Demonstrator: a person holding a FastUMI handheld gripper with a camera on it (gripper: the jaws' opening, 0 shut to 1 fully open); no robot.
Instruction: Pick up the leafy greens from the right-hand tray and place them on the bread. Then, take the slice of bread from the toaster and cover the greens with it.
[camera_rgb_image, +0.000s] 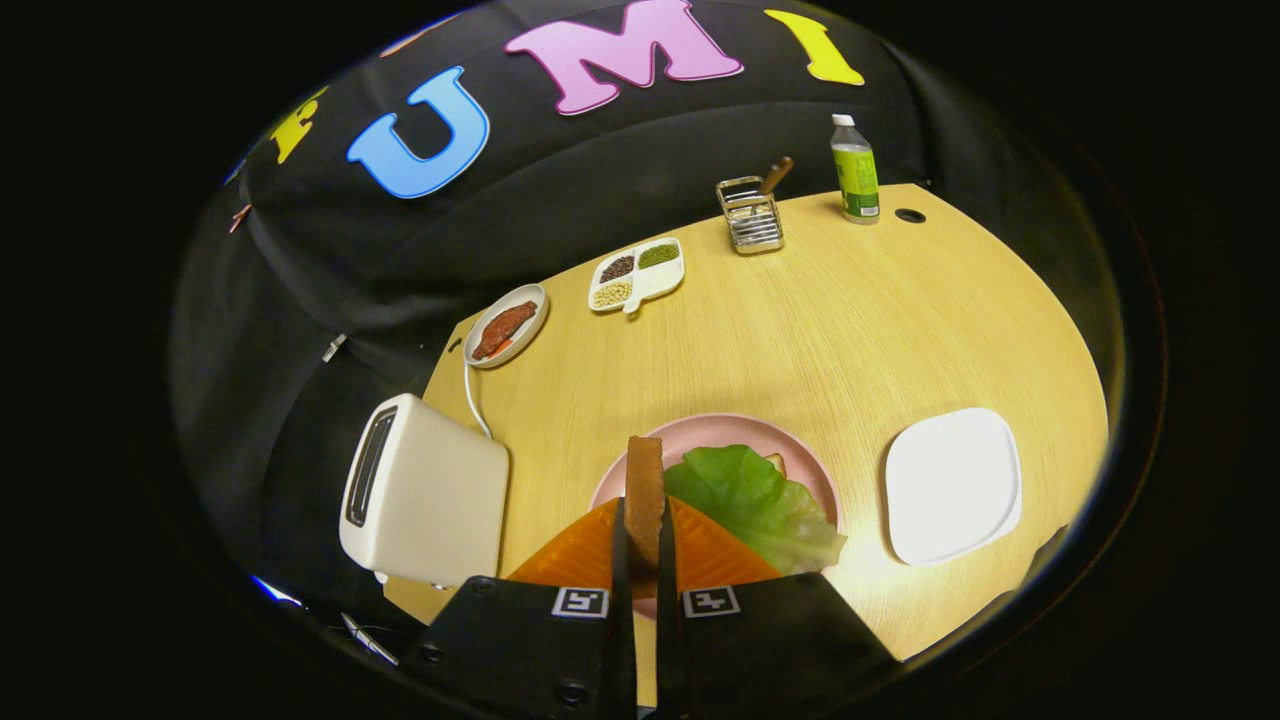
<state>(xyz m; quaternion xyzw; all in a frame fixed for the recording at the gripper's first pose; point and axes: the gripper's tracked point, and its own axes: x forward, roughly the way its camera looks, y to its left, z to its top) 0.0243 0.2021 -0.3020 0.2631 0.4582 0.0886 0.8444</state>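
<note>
The slice of bread (644, 495) stands on edge between the two fingers of the tool (644, 540), which press on its flat faces from either side; the tool is closed on the slice. Held by the faces with its thin edge toward the camera, the slice presents its upper part free beyond the fingertips. This grip suits a slice drawn upward out of a slot, and the slice will likely need tilting flat before release.

Just beyond and below the slice lies the leafy greens (760, 500), one broad leaf spread over the pink plate (735, 428). A small pale corner shows at the far edge of the leaf; it is probably the lower bread, though most of it is hidden. The greens step therefore appears complete, and covering remains.

The white tray (952, 484) sits on the desk (800, 330) to the right of the plate, well apart from it. The toaster (425, 490) stands to the left of the plate, its slot facing up, with a cord leading away behind it.

Farther back are a small dish of meat (507, 326), a divided dish of grains (637, 275), a wire rack (752, 215) with a wooden handle in it, and a bottle (855, 170). All stand well apart from the plate. Nothing lies between the slice and the greens, so the lowering path appears unobstructed.
</note>
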